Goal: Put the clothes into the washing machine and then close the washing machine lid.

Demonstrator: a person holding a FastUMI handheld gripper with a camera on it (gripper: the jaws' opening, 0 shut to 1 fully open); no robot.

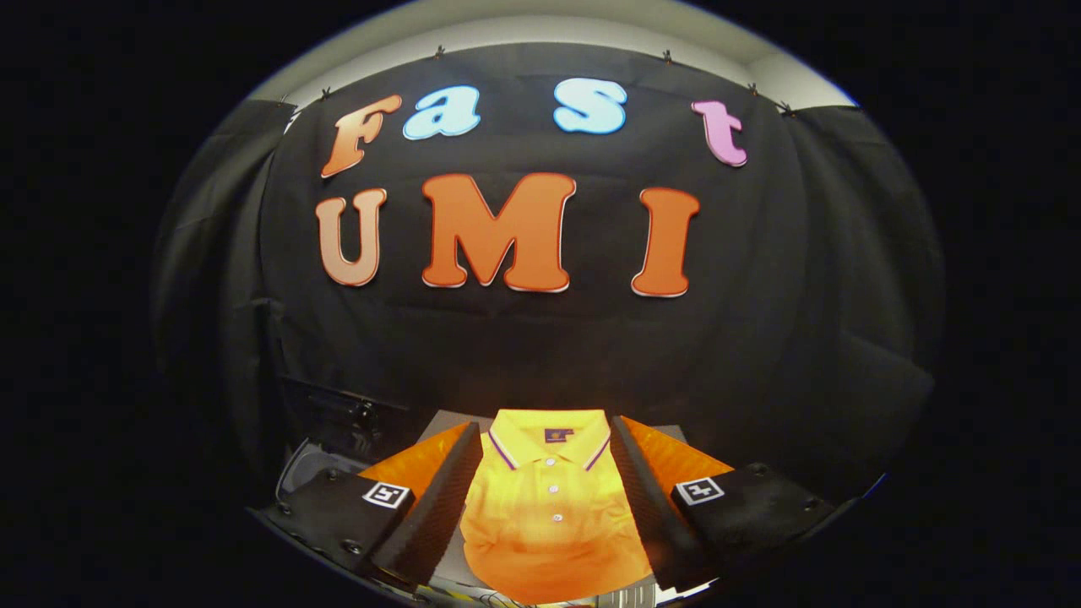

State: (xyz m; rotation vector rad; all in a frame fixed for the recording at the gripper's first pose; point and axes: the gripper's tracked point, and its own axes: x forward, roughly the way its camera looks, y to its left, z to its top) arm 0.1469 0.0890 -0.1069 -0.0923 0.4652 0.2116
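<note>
Between the two spread fingers, a folded orange polo shirt (549, 515) is lying flat on a pale worktop (452, 422), collar pointing away from the gripper (547, 507) and hem nearest it. Reading left to right: a glossy, dark-rimmed shape (317, 464), possibly the washing machine, is showing beyond the left finger; then the left finger, the shirt, the right finger. The jaws are standing wide and touching nothing. The shirt's long axis is running straight ahead along the fingers, so the coming grasp likely calls for a downward approach.
</note>
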